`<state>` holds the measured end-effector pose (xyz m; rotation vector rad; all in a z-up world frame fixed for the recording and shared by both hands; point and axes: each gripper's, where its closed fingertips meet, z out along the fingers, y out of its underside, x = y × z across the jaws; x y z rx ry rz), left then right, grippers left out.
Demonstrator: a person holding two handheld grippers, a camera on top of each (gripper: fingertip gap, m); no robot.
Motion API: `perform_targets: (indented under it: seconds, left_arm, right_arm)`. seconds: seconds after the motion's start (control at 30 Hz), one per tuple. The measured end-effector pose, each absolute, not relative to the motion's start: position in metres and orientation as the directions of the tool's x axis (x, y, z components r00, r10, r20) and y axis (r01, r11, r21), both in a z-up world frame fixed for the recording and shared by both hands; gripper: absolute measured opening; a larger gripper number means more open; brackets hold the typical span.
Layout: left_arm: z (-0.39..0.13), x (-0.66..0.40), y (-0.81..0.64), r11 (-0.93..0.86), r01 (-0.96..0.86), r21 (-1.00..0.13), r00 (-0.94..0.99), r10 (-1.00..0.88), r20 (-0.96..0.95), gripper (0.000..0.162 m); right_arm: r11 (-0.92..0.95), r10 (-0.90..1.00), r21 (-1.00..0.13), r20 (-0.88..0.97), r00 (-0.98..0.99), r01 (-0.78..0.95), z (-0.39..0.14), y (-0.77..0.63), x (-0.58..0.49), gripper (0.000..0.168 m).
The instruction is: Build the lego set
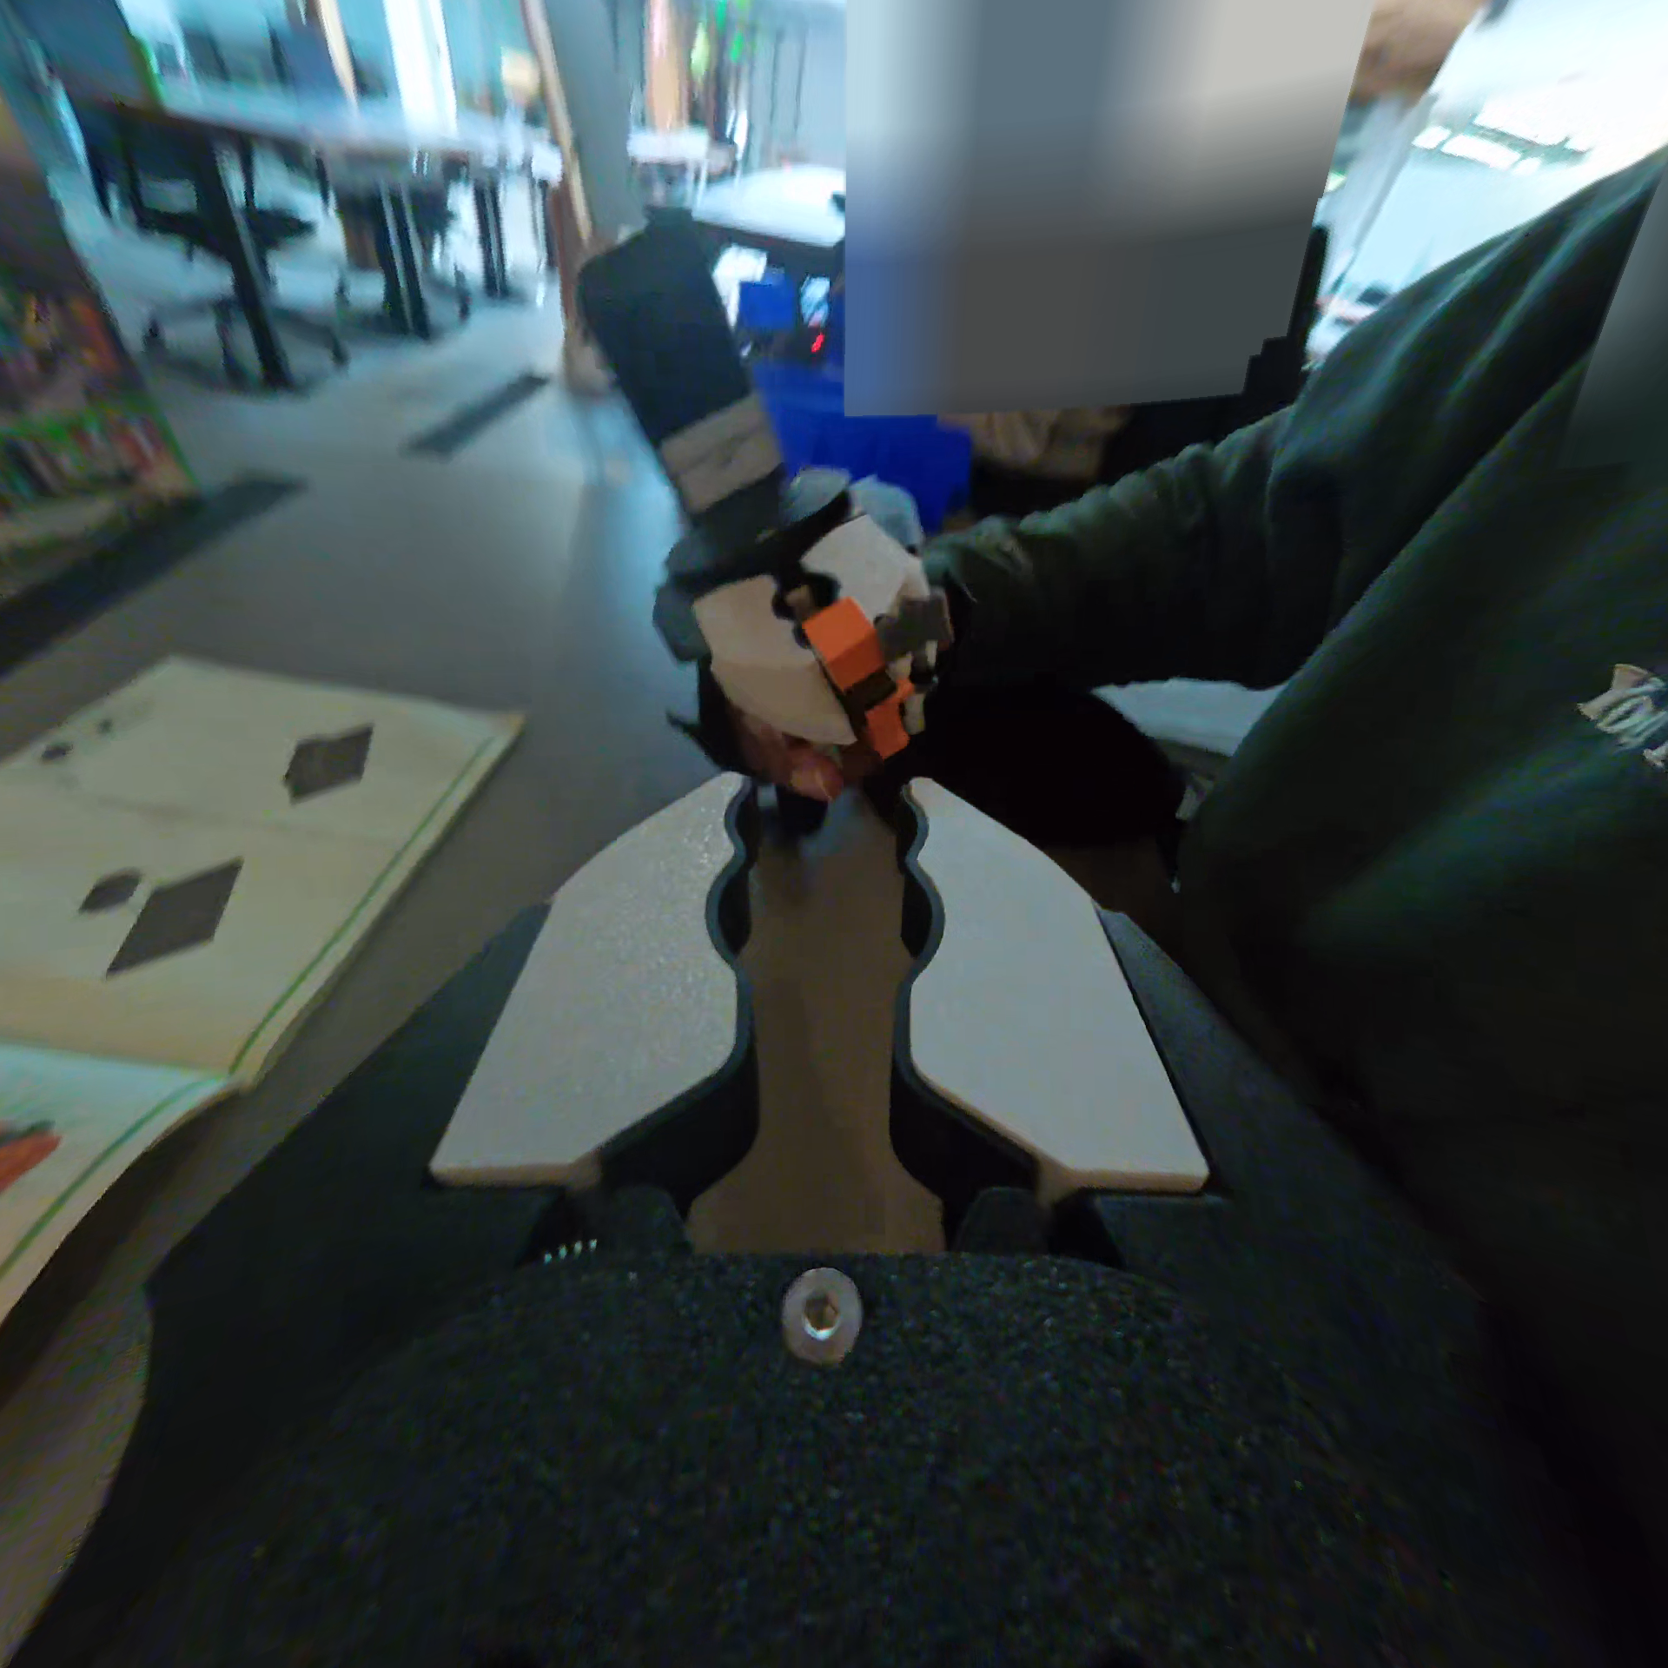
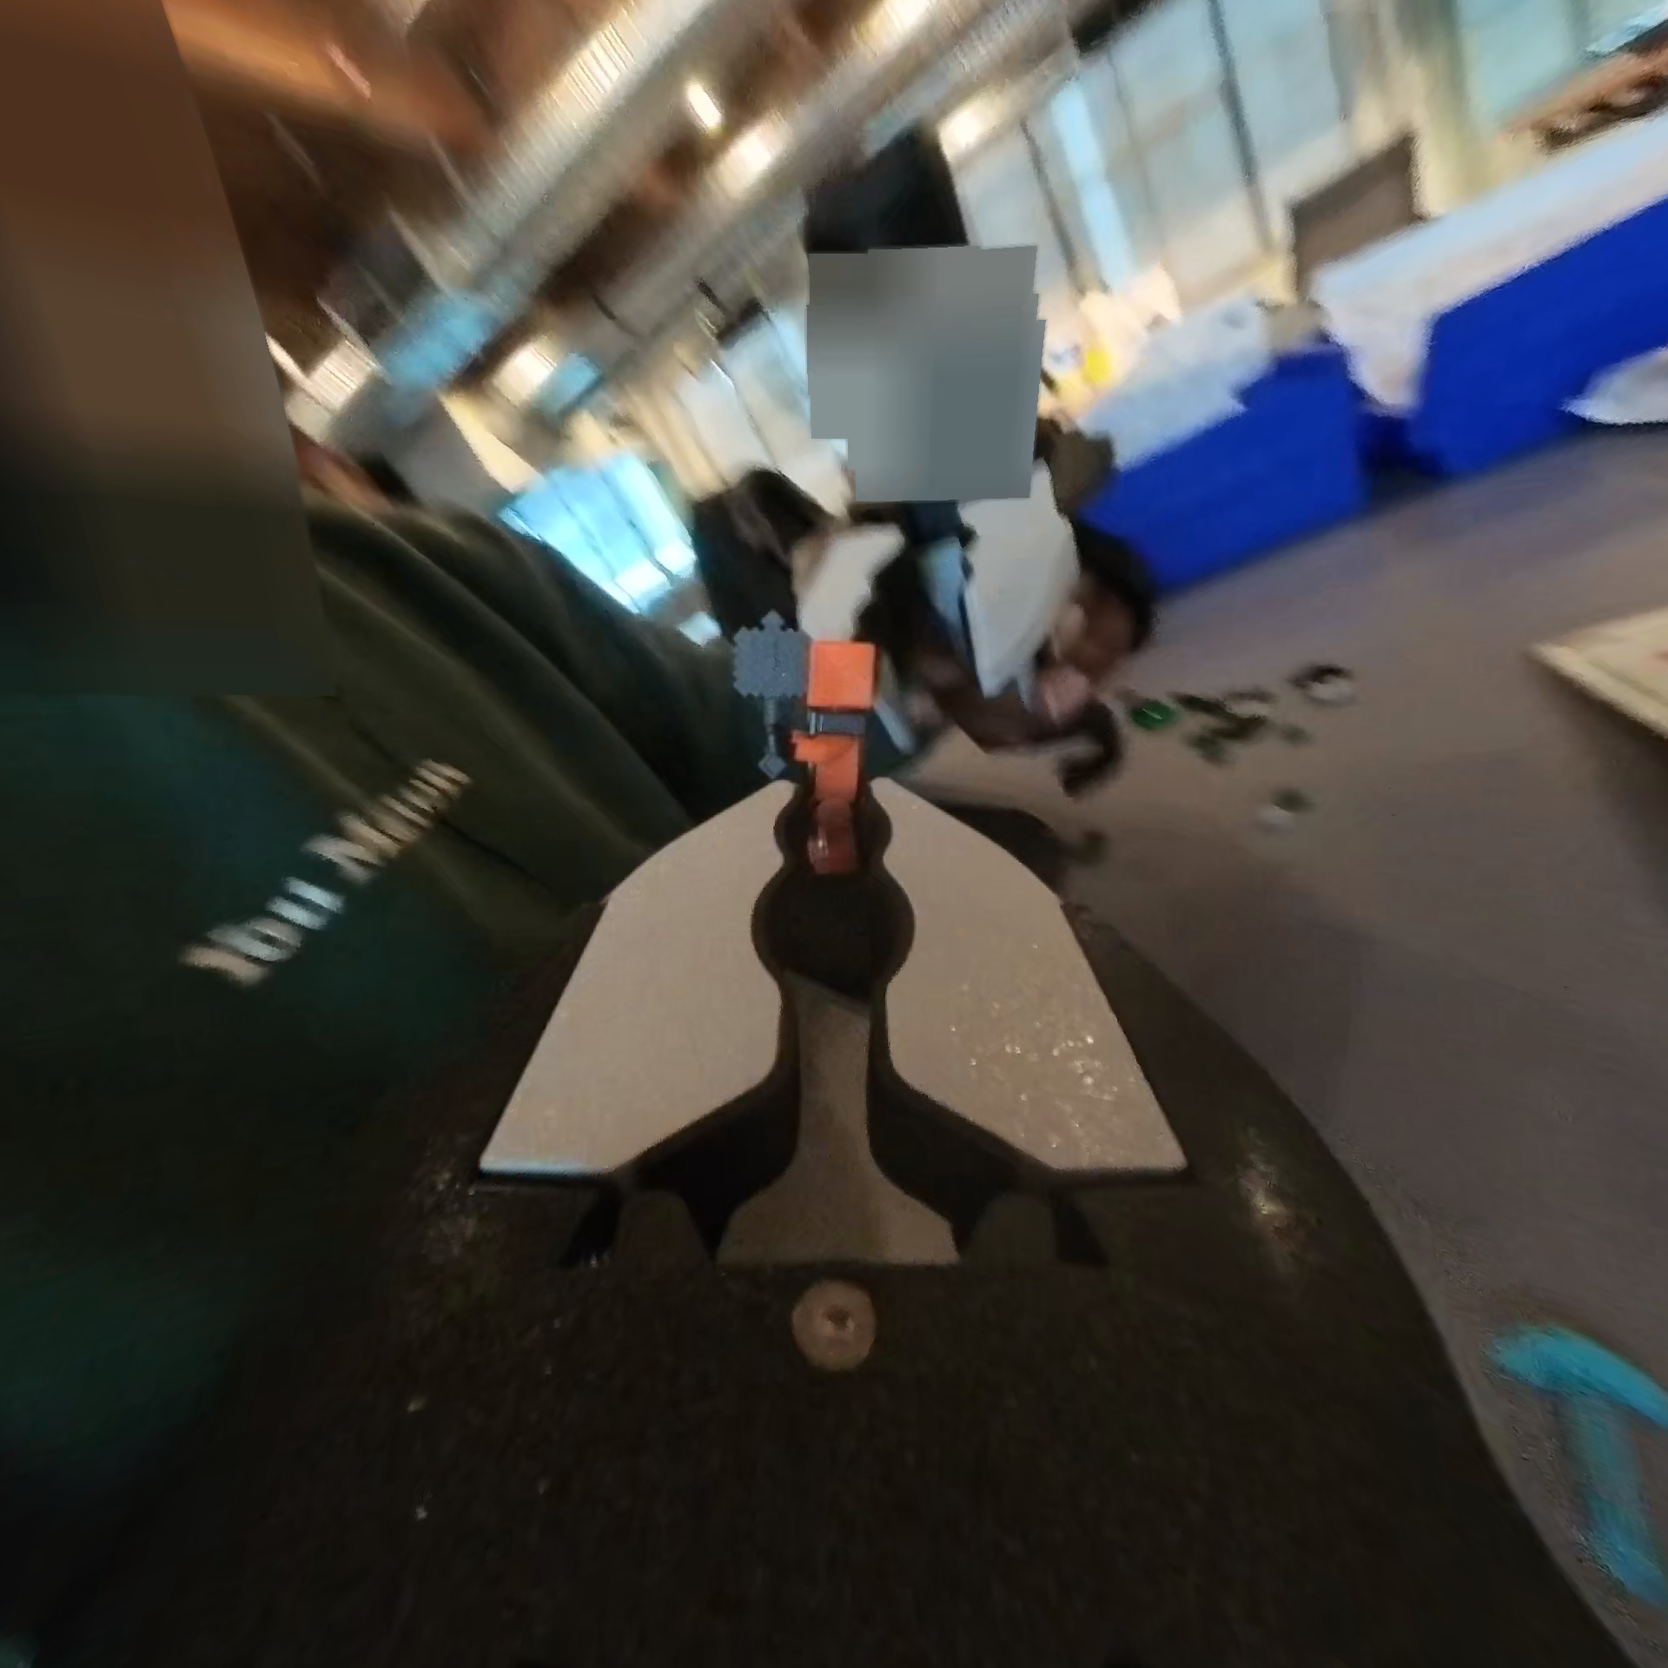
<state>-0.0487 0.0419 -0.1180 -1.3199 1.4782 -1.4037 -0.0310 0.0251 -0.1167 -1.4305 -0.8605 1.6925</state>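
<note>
Right now our right gripper (image 2: 832, 803) has its jaws clamped on a small orange lego piece (image 2: 838, 713). The piece sticks up past the tips, with a thin dark band across its middle and a small grey bit on its left side. It is up in the air, off the tabletop (image 2: 1354, 903).

Our left gripper (image 1: 826, 794) has its jaws apart, and nothing sits between them. In the left wrist view we see the right gripper (image 1: 835, 672) just past our tips, holding the orange piece (image 1: 857, 668).

An open instruction booklet (image 1: 226, 857) lies flat on the tabletop (image 1: 433, 578) to the left. Some small green and dark lego bits (image 2: 1246, 722) lie spread on the tabletop in the right wrist view, too blurry to name. A dark green sleeve (image 1: 1264, 542) reaches in from the right.
</note>
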Motion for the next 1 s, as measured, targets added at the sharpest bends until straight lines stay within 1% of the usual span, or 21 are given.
perform_targets:
  seconds: [0.17, 0.27, 0.43, 0.53, 1.0]
  left_arm:
    - [-0.1, -0.042, 0.018, -0.047, -0.074, -0.996, -0.336, -0.939, 0.069, 0.029]
    - [-0.092, -0.043, 0.006, -0.041, -0.041, -0.998, -0.405, -0.913, 0.054, 0.028]
    - [-0.091, -0.043, 0.0, -0.107, -0.023, -0.994, -0.456, -0.884, 0.105, 0.029]
    - [-0.09, -0.044, -0.005, -0.131, -0.006, -0.991, -0.486, -0.866, 0.118, 0.026]
    - [-0.086, -0.049, -0.019, -0.142, 0.042, -0.989, -0.554, -0.827, 0.095, 0.025]
  right_arm:
    - [-0.568, 0.812, -0.808, -0.521, -0.262, -0.154, -0.101, 0.008, -0.04, 0.01]
    - [-0.596, 0.784, -0.788, -0.528, -0.327, -0.155, -0.095, 0.003, -0.043, 0.01]
    - [-0.613, 0.754, -0.779, -0.529, -0.389, -0.129, -0.094, -0.005, -0.048, 0.01]
    - [-0.614, 0.746, -0.782, -0.532, -0.399, -0.106, -0.097, -0.007, -0.054, 0.01]
    - [-0.654, 0.669, -0.756, -0.559, -0.49, -0.03, -0.096, -0.019, -0.063, 0.01]
